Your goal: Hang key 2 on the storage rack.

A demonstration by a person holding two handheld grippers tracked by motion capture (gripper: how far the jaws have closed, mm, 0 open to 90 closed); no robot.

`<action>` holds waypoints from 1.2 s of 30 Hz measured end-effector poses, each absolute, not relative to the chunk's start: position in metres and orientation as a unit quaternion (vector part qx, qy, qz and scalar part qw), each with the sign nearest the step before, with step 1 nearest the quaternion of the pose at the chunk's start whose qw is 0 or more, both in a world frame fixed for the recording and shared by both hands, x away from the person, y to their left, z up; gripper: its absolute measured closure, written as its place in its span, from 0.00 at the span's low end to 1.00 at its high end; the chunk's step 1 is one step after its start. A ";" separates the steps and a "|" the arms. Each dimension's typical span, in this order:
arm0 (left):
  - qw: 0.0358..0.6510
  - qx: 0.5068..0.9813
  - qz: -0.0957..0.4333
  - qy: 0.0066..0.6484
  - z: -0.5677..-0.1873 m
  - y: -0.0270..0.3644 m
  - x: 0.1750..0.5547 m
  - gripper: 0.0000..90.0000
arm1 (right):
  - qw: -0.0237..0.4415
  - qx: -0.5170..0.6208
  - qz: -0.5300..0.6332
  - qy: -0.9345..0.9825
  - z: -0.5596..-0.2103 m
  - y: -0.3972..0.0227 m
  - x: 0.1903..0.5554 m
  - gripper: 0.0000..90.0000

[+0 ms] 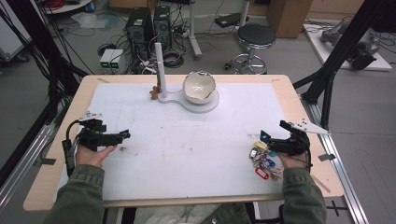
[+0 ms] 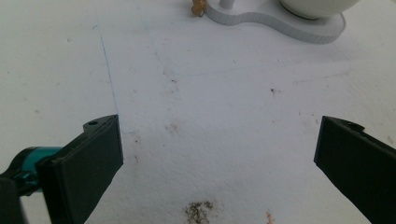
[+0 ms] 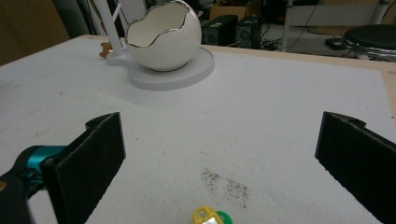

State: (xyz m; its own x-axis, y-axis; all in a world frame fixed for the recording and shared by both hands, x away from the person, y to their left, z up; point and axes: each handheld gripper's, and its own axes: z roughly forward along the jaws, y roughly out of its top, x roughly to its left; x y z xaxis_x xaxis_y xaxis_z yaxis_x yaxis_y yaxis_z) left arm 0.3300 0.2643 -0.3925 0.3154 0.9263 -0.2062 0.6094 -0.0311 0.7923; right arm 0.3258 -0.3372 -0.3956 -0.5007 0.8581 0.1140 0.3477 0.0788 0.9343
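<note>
The right gripper holds its jaws wide apart and empty, with the bunch of key tags lying on the white mat directly below and just behind its tips. Farther ahead stands the egg-shaped bowl on its white stand. The left gripper, well apart to the side, also has its jaws spread wide over bare mat.

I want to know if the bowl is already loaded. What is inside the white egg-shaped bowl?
The egg-shaped bowl stands on its white stand. The high view shows a bare pale inner wall with faint marks at the bottom; the right gripper view shows upper wall, with the rim hiding the bottom. The bunch of keys lies by the right tool.
</note>
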 end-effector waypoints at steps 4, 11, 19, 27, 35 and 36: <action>0.424 0.691 0.187 0.555 -0.396 0.265 0.327 0.02 | 0.241 0.431 0.516 0.700 -0.394 -0.337 0.326 0.01; 0.420 0.691 0.188 0.558 -0.400 0.266 0.321 0.02 | 0.235 0.417 0.495 0.725 -0.389 -0.334 0.324 0.01; 0.433 0.681 0.213 0.552 -0.401 0.269 0.309 0.02 | 0.215 0.408 0.472 0.751 -0.389 -0.332 0.325 0.01; 0.445 0.652 0.255 0.558 -0.401 0.281 0.300 0.02 | 0.199 0.408 0.449 0.770 -0.391 -0.334 0.325 0.01; 0.440 0.627 0.298 0.569 -0.404 0.289 0.294 0.02 | 0.174 0.412 0.433 0.783 -0.392 -0.340 0.326 0.01; 0.440 0.627 0.303 0.567 -0.404 0.289 0.293 0.02 | 0.171 0.412 0.431 0.784 -0.392 -0.341 0.326 0.01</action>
